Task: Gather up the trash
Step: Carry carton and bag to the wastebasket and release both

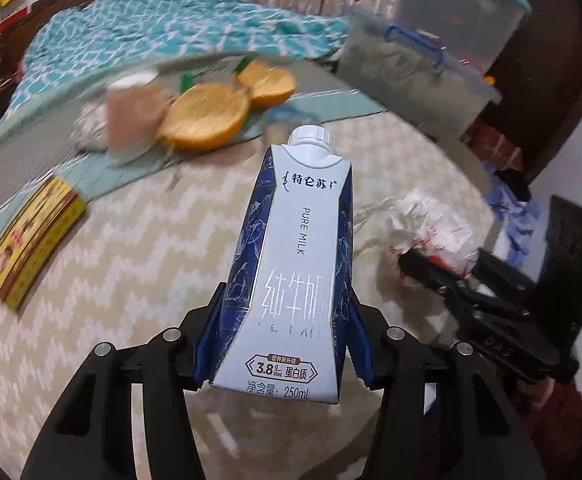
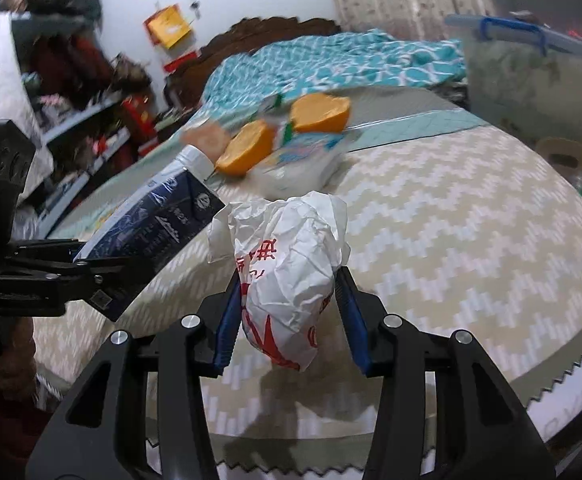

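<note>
Left gripper [image 1: 283, 336] clamps milk carton [image 1: 291, 264]; right gripper [image 2: 287, 320] clamps crumpled bag [image 2: 291, 272].

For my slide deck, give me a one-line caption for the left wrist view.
Left gripper clamps a milk carton above the zigzag-patterned table; the right gripper holds crumpled paper.

The milk carton [image 1: 291, 264] carries most of the legible print. Near its white cap stands the brand 特仑苏, below it "PURE MILK" running down the front, then large pale characters 纯牛奶. A dark badge near the base reads "3.8g" and 蛋白质, and under it the line 净含量: 250mL. The right tongs [image 1: 439, 276] bear faint letters that look like "DAS". The crumpled white wrapper [image 2: 291, 272] shows red Chinese characters, too creased to read.
</note>
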Motion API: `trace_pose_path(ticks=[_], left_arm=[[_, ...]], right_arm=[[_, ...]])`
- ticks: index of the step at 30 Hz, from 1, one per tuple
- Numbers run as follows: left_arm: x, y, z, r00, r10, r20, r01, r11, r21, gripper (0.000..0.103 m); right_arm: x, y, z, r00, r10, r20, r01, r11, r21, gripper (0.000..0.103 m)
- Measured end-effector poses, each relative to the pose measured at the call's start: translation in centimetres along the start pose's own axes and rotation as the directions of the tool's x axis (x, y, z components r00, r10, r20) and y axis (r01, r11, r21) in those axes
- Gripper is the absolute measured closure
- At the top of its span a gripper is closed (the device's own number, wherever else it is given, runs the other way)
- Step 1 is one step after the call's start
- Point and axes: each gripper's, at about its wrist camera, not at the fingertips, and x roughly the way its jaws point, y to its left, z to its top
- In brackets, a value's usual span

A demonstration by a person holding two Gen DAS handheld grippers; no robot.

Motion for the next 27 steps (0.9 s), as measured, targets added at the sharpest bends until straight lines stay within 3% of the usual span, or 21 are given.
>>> trace_pose_path(ticks=[10,19,24,26,27], left_arm=[[4.8,-7.1,5.6,0.992,-0.113,-0.048,0.120,0.979,0.167,0.052],[12.5,-17.1,13.9,0.963,-0.222,-0.155,0.261,0.916,0.306,0.052],[17.0,-22.8,17.8,0.949,-0.239,-0.207,0.300,0.886,0.353,0.052],[18.5,-25.0,18.9,0.950,-0.235,-0.206,0.299,0.873,0.384,0.051],[19.2,-26.2,19.5,0.952,-0.231,-0.199,0.294,0.867,0.402,0.044]], right_arm=[[-2.7,-8.0,2.1,0.986,-0.145,0.086,0.129,0.978,0.164,0.056],[-6.3,-19.2,3.7,0.946,-0.304,0.111,0.240,0.890,0.389,0.056],[-7.1,-24.7,5.2,0.923,-0.374,0.094,0.296,0.842,0.451,0.054],[-6.7,-26.1,5.9,0.911,-0.402,0.091,0.320,0.829,0.459,0.046],[-6.4,-26.8,6.3,0.904,-0.419,0.085,0.336,0.820,0.464,0.041]])
